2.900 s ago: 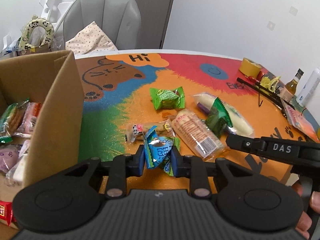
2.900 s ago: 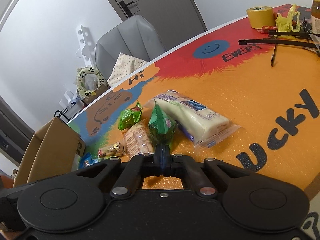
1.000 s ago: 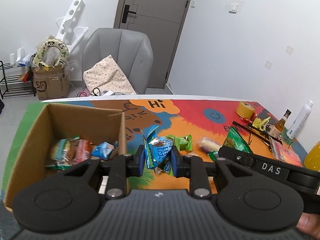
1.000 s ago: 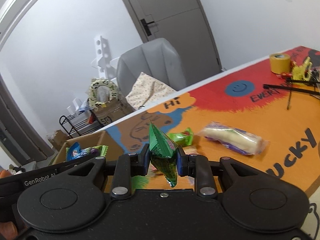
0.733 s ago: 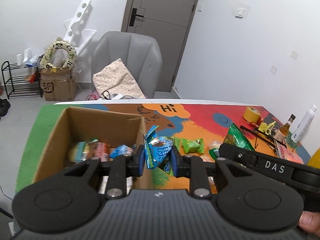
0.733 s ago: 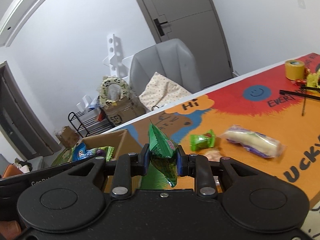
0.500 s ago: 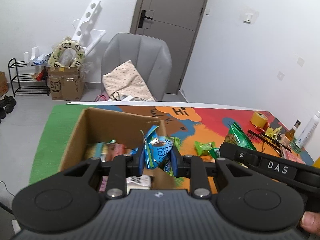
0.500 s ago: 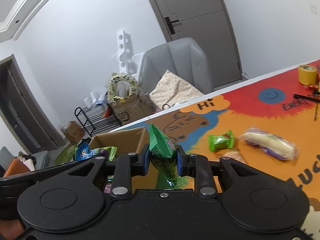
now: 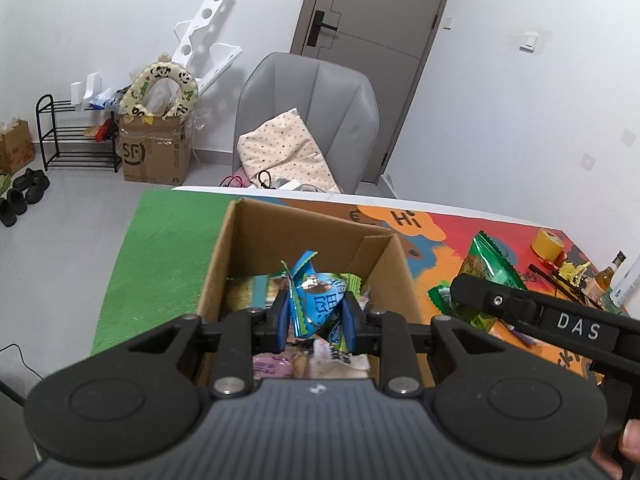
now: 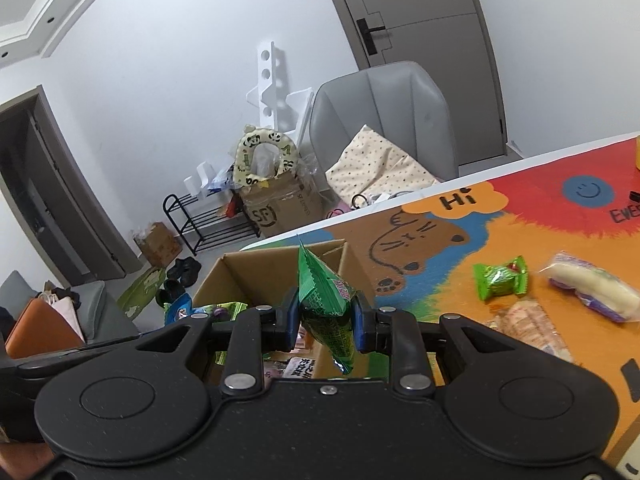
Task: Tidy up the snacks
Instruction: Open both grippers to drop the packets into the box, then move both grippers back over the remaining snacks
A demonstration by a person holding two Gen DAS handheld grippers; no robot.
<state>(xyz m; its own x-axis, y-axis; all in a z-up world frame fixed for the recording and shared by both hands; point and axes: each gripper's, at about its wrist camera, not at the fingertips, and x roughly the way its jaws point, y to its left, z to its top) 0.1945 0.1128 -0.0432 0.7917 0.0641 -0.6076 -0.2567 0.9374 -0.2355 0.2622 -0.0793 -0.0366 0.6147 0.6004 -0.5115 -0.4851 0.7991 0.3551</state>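
The left gripper (image 9: 316,316) was closed, its jaws pinching a blue snack packet (image 9: 318,300) between the pads. The right gripper (image 10: 326,318) was likewise closed, a green snack packet (image 10: 326,304) clamped between its jaws and standing above them.

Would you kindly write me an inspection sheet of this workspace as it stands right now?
Surface: colourful printed table mat, partly covered.
Job's things: cardboard box holding several snacks; blue snack packet above it; green snack packet near its rim; green candy pack, white roll cake and a cracker pack on the mat.
Clutter: tape roll, bottle at the far edge.
Grippers: left gripper shut on blue packet; right gripper shut on green packet.
Cables: black cord on floor.
Surroundings: grey chair, shoe rack, door.
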